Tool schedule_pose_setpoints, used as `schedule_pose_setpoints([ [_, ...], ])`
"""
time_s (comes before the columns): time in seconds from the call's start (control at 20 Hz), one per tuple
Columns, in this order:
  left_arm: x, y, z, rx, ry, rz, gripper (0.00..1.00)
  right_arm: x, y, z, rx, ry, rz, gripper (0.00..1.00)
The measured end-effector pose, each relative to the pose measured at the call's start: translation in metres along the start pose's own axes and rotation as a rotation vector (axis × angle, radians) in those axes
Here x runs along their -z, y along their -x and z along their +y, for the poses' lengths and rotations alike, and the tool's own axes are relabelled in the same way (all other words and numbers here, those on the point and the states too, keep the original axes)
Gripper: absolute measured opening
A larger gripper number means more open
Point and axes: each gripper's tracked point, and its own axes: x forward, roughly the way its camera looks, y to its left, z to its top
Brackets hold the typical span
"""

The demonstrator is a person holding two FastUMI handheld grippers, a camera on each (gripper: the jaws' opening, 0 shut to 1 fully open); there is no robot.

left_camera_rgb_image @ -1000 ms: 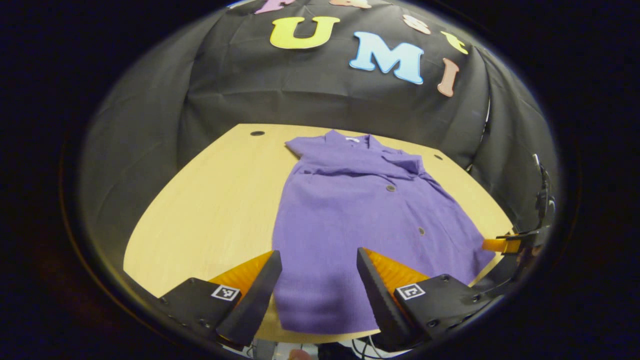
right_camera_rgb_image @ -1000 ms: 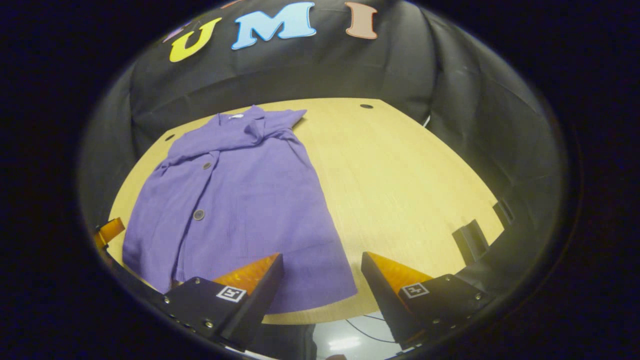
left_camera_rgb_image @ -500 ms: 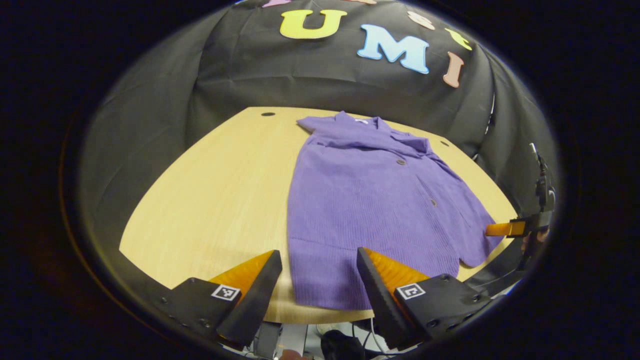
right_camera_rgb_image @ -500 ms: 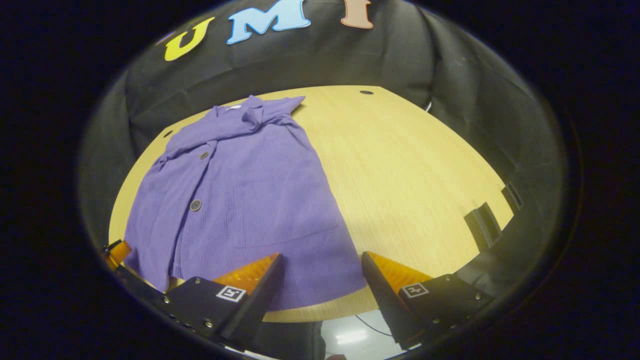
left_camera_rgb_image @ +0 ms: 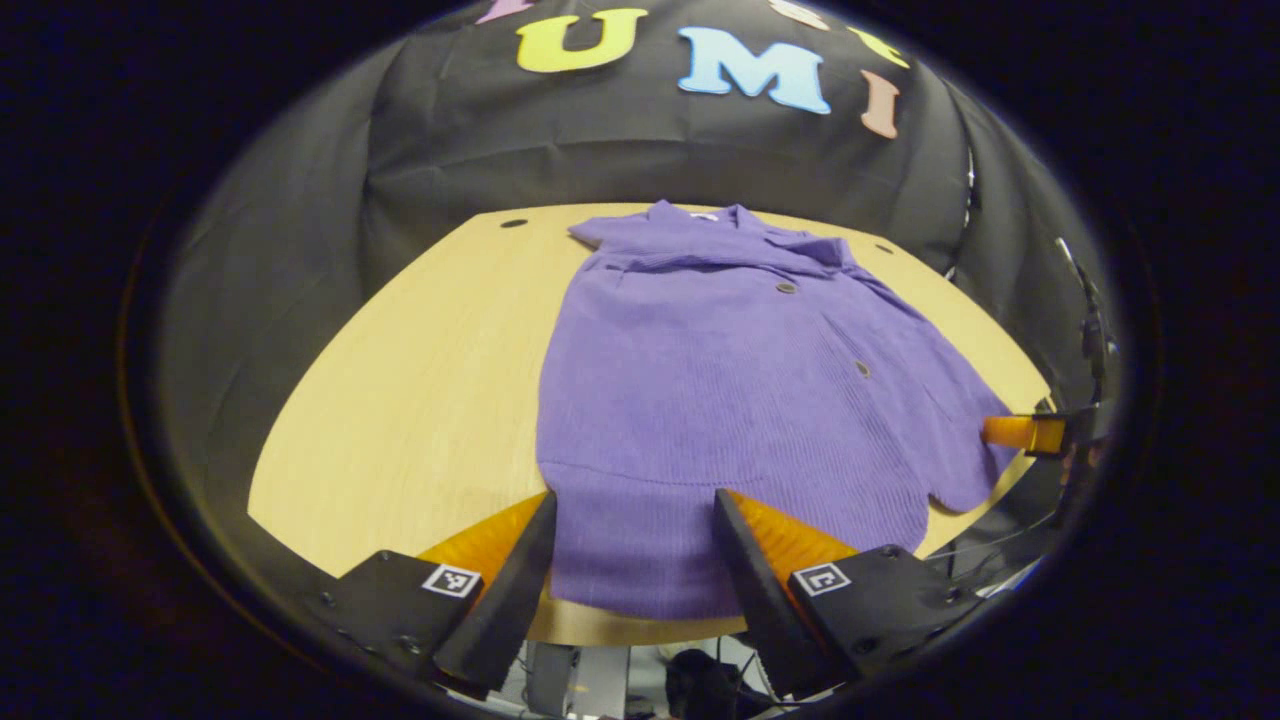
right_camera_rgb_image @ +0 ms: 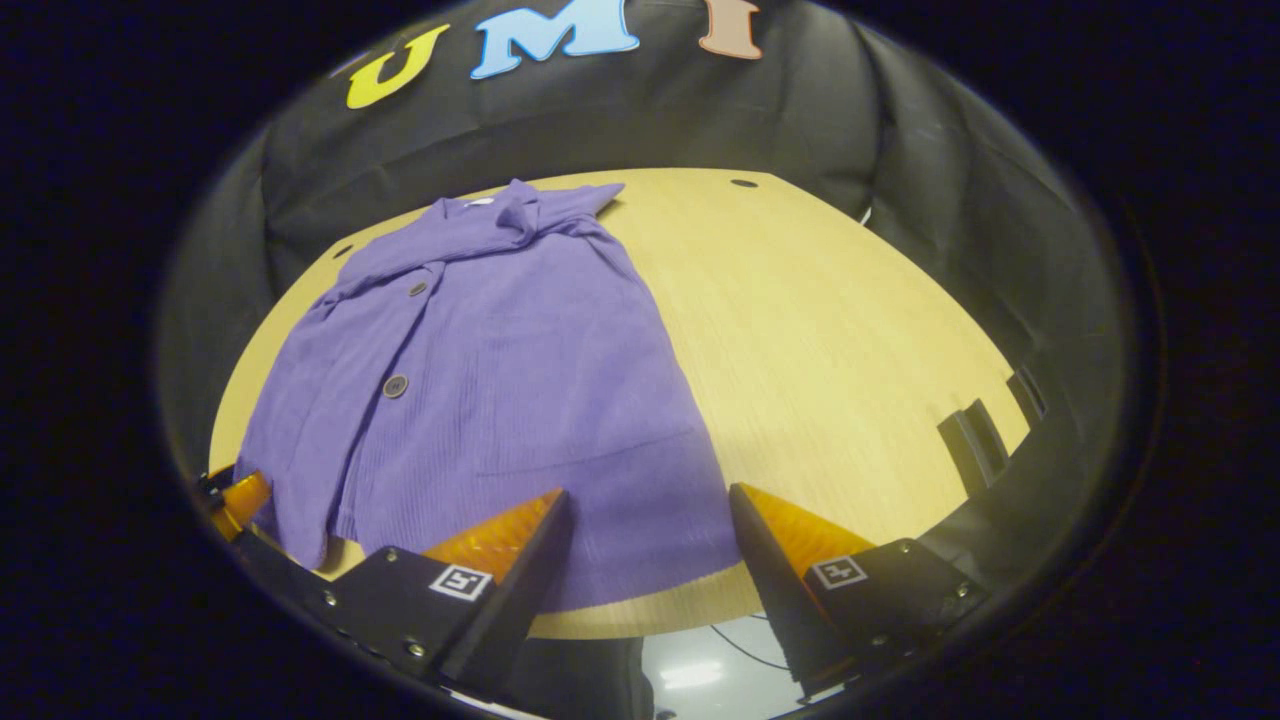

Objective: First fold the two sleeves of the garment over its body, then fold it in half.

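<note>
Hanging apart, both tongs (left_camera_rgb_image: pixel 633 545) (right_camera_rgb_image: pixel 650 545) straddle garment (left_camera_rgb_image: pixel 720 390) hem (near table (left_camera_rgb_image: pixel 420 400) edge).

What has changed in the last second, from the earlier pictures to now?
Little has changed. Both cameras shifted slightly, so the purple shirt sits a bit differently in each view. The left tongs and the right tongs remained open near the shirt's hem, gripping nothing. The shirt stayed flat on the wooden table, sleeves already folded over its body, not yet folded in half.
</note>
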Motion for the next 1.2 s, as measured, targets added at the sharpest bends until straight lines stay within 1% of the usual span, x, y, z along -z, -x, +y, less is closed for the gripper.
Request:
schedule_pose_setpoints([
  [0.05, -0.003, -0.003, -0.005, 0.016, -0.013, -0.015, 0.95, 0.0, 0.0, 0.003, -0.004, 0.004, 0.006, 1.0],
  [0.1, -0.003, -0.005, -0.012, 0.027, -0.007, -0.018, 0.82, -0.001, -0.002, 0.007, -0.014, 0.011, 0.008, 0.92],
  [0.15, -0.004, -0.005, -0.016, 0.037, -0.018, -0.017, 0.68, -0.001, -0.001, 0.011, -0.021, 0.016, 0.008, 0.84],
  [0.2, -0.004, -0.007, -0.019, 0.051, -0.042, -0.015, 0.57, -0.001, -0.001, 0.014, -0.024, 0.015, 0.011, 0.74],
  [0.25, -0.006, -0.004, -0.025, 0.049, -0.016, -0.021, 0.46, -0.001, -0.002, 0.015, -0.021, 0.022, 0.016, 0.64],
  [0.3, -0.005, -0.006, -0.024, 0.055, 0.008, -0.018, 0.35, -0.001, -0.002, 0.015, -0.022, 0.031, 0.024, 0.57],
  [0.35, -0.007, -0.007, -0.023, 0.057, 0.026, -0.017, 0.29, 0.0, -0.001, 0.016, -0.028, 0.032, 0.032, 0.57],
  [0.4, -0.007, -0.008, -0.024, 0.066, 0.025, -0.007, 0.19, 0.0, -0.001, 0.017, -0.034, 0.037, 0.039, 0.57],
  [0.45, -0.008, -0.01, -0.023, 0.071, 0.022, -0.002, 0.19, -0.001, 0.001, 0.017, -0.046, 0.008, 0.029, 0.57],
  [0.5, -0.008, -0.01, -0.022, 0.071, 0.038, 0.009, 0.13, 0.001, -0.002, 0.023, -0.056, -0.054, 0.037, 0.35],
  [0.55, -0.01, -0.01, -0.023, 0.084, 0.046, 0.017, 0.13, -0.002, -0.002, 0.022, -0.064, -0.076, 0.039, 0.13],
  [0.6, -0.012, -0.009, -0.023, 0.087, 0.063, 0.02, 0.13, -0.003, -0.001, 0.022, -0.068, -0.094, 0.038, 0.16],
  [0.65, -0.015, -0.009, -0.024, 0.106, 0.1, 0.034, 0.11, -0.012, 0.002, 0.016, -0.055, -0.131, 0.01, 0.16],
  [0.7, -0.019, -0.006, -0.025, 0.13, 0.131, 0.037, 0.09, -0.012, 0.002, 0.019, -0.071, -0.157, 0.009, 0.04],
  [0.85, -0.044, 0.009, -0.026, 0.167, 0.204, 0.005, 0.08, -0.036, 0.018, 0.023, -0.125, -0.233, -0.033, 0.04],
  [1.0, -0.078, 0.024, -0.033, 0.208, 0.273, -0.035, 0.08, -0.071, 0.039, 0.025, -0.184, -0.241, -0.097, 0.04],
  [1.2, -0.128, 0.03, -0.037, 0.229, 0.295, -0.093, 0.08, -0.117, 0.051, 0.032, -0.251, -0.232, -0.146, 0.04],
])
